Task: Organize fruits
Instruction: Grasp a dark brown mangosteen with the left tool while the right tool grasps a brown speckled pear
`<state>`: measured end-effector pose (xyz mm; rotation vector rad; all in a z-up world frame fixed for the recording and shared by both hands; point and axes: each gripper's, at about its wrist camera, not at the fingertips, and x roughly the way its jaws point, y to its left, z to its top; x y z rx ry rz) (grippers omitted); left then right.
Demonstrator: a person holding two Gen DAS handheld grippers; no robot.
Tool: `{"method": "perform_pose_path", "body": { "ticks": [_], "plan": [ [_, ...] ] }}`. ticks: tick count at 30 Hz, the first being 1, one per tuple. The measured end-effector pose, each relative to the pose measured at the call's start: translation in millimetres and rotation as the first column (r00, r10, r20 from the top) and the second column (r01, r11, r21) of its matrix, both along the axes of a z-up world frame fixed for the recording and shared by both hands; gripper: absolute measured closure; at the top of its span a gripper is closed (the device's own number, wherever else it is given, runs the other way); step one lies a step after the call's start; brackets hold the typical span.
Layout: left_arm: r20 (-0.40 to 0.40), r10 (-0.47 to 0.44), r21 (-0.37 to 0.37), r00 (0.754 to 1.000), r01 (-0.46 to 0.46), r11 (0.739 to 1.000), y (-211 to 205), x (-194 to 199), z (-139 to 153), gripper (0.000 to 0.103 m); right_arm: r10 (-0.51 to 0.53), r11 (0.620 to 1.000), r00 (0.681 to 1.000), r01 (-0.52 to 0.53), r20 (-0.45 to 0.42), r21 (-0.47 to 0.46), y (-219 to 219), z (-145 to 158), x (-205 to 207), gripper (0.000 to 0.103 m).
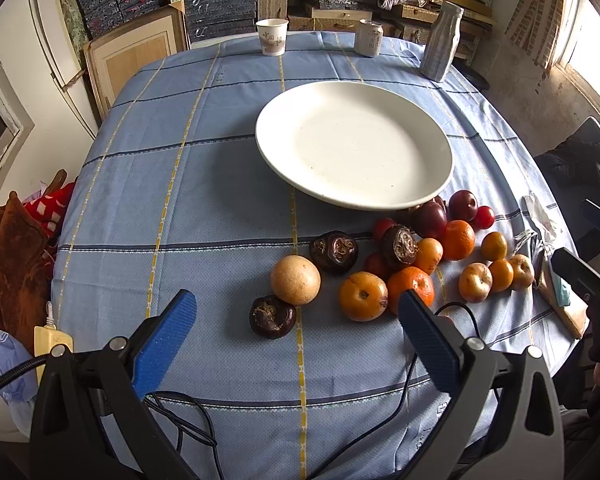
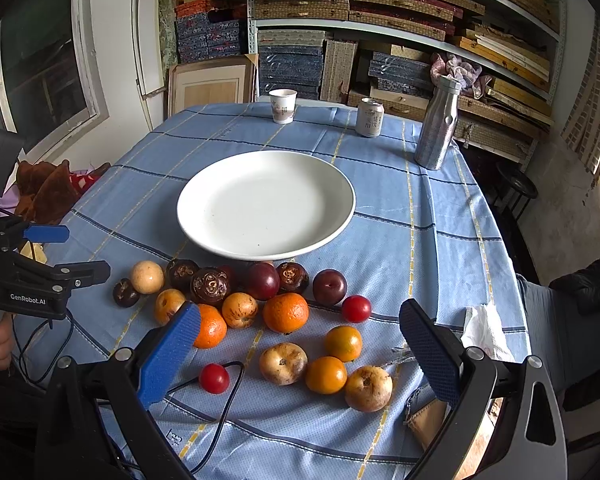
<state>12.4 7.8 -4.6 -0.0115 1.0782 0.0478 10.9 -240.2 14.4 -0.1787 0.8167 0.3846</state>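
Observation:
A large white plate (image 1: 440, 136) (image 2: 204, 184) lies mid-table with nothing on it. In front of it several fruits are scattered: oranges (image 1: 363, 296) (image 2: 286, 313), dark water chestnuts (image 1: 272, 317) (image 2: 211, 286), plums (image 1: 463, 205) (image 2: 329, 287), a pale round fruit (image 1: 295, 279) (image 2: 147, 277), small red tomatoes (image 2: 214, 378) and brownish pears (image 2: 283, 363). My left gripper (image 1: 298, 306) is open above the near-left fruits, holding nothing; it also shows at the left edge of the right wrist view (image 2: 60, 252). My right gripper (image 2: 300, 316) hangs open over the near-right fruits, with nothing held.
At the far edge of the blue checked tablecloth (image 1: 204, 184) stand a paper cup (image 1: 273, 37) (image 2: 283, 105), a can (image 1: 369, 38) (image 2: 369, 117) and a metal bottle (image 1: 441, 42) (image 2: 437, 124). A black cable (image 2: 224, 408) runs across the near cloth. Crumpled tissue (image 2: 484, 332) lies at the right edge.

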Motion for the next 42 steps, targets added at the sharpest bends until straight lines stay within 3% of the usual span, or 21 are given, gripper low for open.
{"method": "perform_pose_path", "body": {
  "ticks": [4, 7, 10, 13, 15, 20, 27, 30, 34, 39, 42],
  "plan": [
    [-0.009, -0.004, -0.011, 1.000, 0.004, 1.000, 1.7, -2.6, -0.3, 0.004, -0.004, 1.000, 1.000, 0.004, -0.015, 0.001, -2.4, -3.0, 0.2, 0.003],
    [-0.026, -0.029, -0.066, 0.999, 0.027, 0.997, 8.8, -2.7, -9.1, 0.004, -0.003, 0.999, 0.998, 0.001, -0.055, -0.035, -3.8, -14.2, 4.1, 0.003],
    [-0.052, -0.036, -0.069, 0.998, 0.032, 0.997, 21.1, -3.0, -34.8, 0.004, -0.005, 0.998, 0.996, -0.001, -0.094, -0.063, -9.4, -30.3, 10.5, 0.003],
    [-0.101, -0.019, -0.046, 0.995, 0.015, 0.999, 32.3, -2.2, -64.2, 0.004, -0.011, 1.000, 0.992, 0.008, -0.125, -0.025, -19.6, -42.9, 15.1, 0.003],
    [-0.112, -0.011, -0.077, 0.994, 0.002, 0.997, 39.8, -1.9, -76.9, 0.005, -0.024, 1.000, 0.988, 0.023, -0.152, -0.010, -24.6, -48.0, 18.4, 0.003],
    [-0.134, 0.007, -0.135, 0.991, -0.025, 0.991, 52.1, -0.8, -95.8, 0.027, -0.028, 0.999, 0.981, 0.032, -0.192, 0.017, -29.0, -54.2, 21.9, 0.003],
    [-0.105, -0.049, -0.109, 0.993, 0.038, 0.993, 43.1, 4.0, -108.6, 0.032, -0.081, 0.993, 0.976, 0.097, -0.205, 0.067, -49.0, -53.1, 28.0, 0.004],
    [-0.089, -0.066, -0.108, 0.994, 0.056, 0.993, 39.5, 7.4, -106.7, 0.042, -0.082, 0.992, 0.973, 0.100, -0.217, 0.077, -53.1, -54.4, 28.4, 0.014],
    [-0.076, -0.079, -0.123, 0.994, 0.069, 0.990, 40.7, 7.0, -103.7, 0.063, -0.074, 0.992, 0.968, 0.095, -0.239, 0.079, -55.3, -59.6, 28.8, 0.027],
    [-0.072, -0.090, -0.113, 0.993, 0.082, 0.990, 34.7, -6.4, -103.0, 0.063, -0.050, 0.993, 0.963, 0.076, -0.265, 0.087, -57.4, -69.8, 31.2, 0.041],
    [-0.072, -0.087, -0.099, 0.994, 0.079, 0.992, 31.7, -10.9, -101.7, 0.063, -0.030, 0.996, 0.959, 0.050, -0.281, 0.067, -56.3, -80.2, 29.8, 0.041]
  ]
}}
